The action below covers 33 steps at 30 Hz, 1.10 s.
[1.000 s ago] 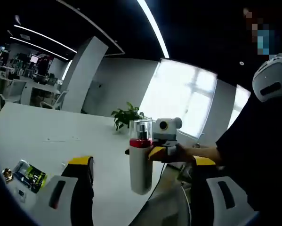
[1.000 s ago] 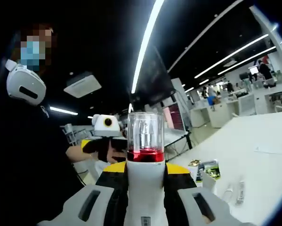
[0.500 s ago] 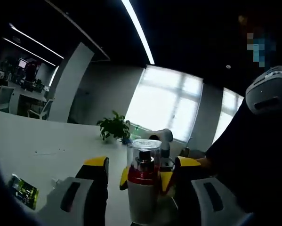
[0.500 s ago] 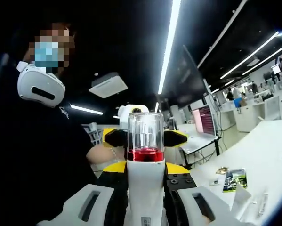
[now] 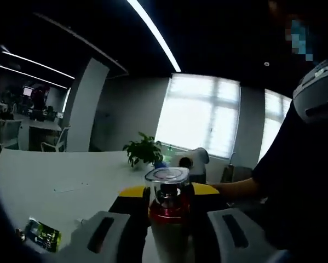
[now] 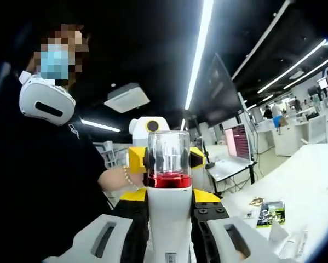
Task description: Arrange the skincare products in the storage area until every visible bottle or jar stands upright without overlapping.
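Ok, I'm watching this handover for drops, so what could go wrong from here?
1. The bottle is in mid-air in the right claw, off the table. If it releases before the left claw grips firmly, the bottle may fall.
2. The left claw's pads sit level with the clear cap, which might slip or pop off.

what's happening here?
A person holds a white pump bottle with a clear cap up in the air, above a white table. The right tongs grip its body. The left tongs sit around the same bottle from the opposite side. A small green packet lies on the table.
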### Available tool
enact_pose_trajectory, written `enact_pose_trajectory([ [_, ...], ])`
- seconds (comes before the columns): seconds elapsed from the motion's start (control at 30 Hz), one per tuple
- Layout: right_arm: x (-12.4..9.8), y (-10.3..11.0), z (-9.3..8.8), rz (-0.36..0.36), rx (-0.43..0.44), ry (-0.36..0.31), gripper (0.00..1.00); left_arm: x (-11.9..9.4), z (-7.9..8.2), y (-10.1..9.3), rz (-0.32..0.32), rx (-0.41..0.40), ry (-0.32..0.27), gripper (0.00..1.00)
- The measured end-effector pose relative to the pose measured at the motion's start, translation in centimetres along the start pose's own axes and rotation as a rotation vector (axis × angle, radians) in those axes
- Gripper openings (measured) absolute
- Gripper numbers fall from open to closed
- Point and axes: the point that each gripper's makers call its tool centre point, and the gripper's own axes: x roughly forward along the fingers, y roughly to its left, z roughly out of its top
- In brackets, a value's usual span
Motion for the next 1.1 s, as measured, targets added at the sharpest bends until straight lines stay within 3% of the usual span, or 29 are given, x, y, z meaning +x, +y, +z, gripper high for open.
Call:
enact_pose_trajectory([
  [0.17,0.1,-0.7,0.5,-0.077,-0.034,0.008,0.21,0.2,0.4,0.5,0.058,0.025,-0.004,0.27],
  [0.27,0.0,-1.7,1.1,-0.168,-0.070,0.004,0.22,0.4,1.0,0.9,0.113,0.037,-0.018,0.27],
  [0.4,0.0,-2.9,2.1,-0.361,-0.122,0.002,0.24,0.4,1.6,2.1,0.223,0.072,-0.033,0.27],
  [0.47,0.0,-3.3,2.8,-0.466,-0.188,0.004,0.25,0.5,2.0,2.4,0.263,0.091,-0.044,0.27],
  [0.53,-0.2,-3.9,3.2,-0.537,-0.176,0.004,0.25,0.6,2.5,2.5,0.304,0.087,-0.068,0.26],
  [0.6,0.0,-3.9,3.6,-0.559,-0.174,0.005,0.24,0.7,2.9,2.4,0.334,0.105,-0.079,0.26],
  [0.67,-0.4,-3.9,4.0,-0.544,-0.156,-0.021,0.23,0.8,3.3,2.1,0.346,0.139,-0.093,0.26],
  [0.77,-0.6,-3.5,4.1,-0.469,-0.136,-0.057,0.22,1.3,3.4,1.4,0.302,0.263,-0.046,0.27],
  [0.8,-0.7,-3.2,4.2,-0.434,-0.130,-0.069,0.22,1.4,3.5,1.0,0.284,0.271,-0.046,0.27],
  [0.87,-0.9,-2.8,4.6,-0.382,-0.112,-0.099,0.22,1.1,4.4,0.0,0.214,0.229,-0.104,0.33],
  [0.93,-1.4,-2.7,4.9,-0.351,-0.105,-0.116,0.22,0.3,5.2,0.0,0.186,0.173,-0.155,0.54],
  [1.0,-1.6,-2.4,5.2,-0.320,-0.109,-0.127,0.22,-0.1,5.2,-0.1,0.152,0.147,-0.160,0.69],
  [1.03,-1.8,-2.0,5.7,-0.279,-0.115,-0.140,0.22,-0.8,4.7,0.3,0.140,0.133,-0.147,0.69],
  [1.07,-1.8,-0.3,6.7,-0.129,-0.102,-0.157,0.22,-1.7,2.5,0.4,0.009,0.026,-0.085,0.64],
  [1.1,-1.8,0.4,6.9,-0.068,-0.088,-0.160,0.22,-1.6,1.7,0.2,-0.046,0.006,-0.058,0.65],
])
